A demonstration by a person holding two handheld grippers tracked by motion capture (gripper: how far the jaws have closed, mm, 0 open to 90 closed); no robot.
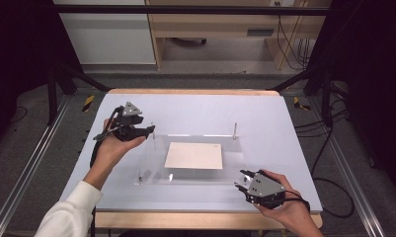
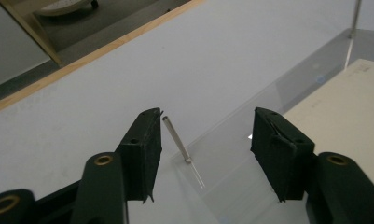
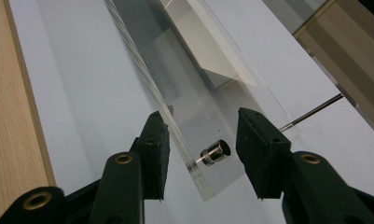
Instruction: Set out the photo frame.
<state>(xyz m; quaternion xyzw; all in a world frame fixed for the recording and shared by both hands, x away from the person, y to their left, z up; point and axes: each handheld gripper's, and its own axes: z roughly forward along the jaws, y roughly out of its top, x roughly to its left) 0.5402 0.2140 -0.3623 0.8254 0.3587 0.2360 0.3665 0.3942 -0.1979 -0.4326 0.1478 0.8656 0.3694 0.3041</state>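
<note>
On a pale grey table (image 1: 195,108) edged in light wood: a clear acrylic plate (image 1: 235,165) raised on thin metal posts, with a cream sheet of paper (image 1: 194,155) under or on it near the middle. At the plate's far left corner, left gripper (image 1: 148,130) held in a hand (image 1: 111,148), jaws spread wide and empty; in the left gripper view, a slim upright metal pin (image 2: 175,137) between the jaws, just beside the left pad, touching neither. At the near right corner, right gripper (image 1: 241,180) in the other hand (image 1: 284,207), jaws open and astride the plate's edge; in the right gripper view, a short metal sleeve (image 3: 215,151) on the corner post between the pads, contact with the plate impossible to tell. Second far post (image 1: 235,131) upright at the far right corner.
</note>
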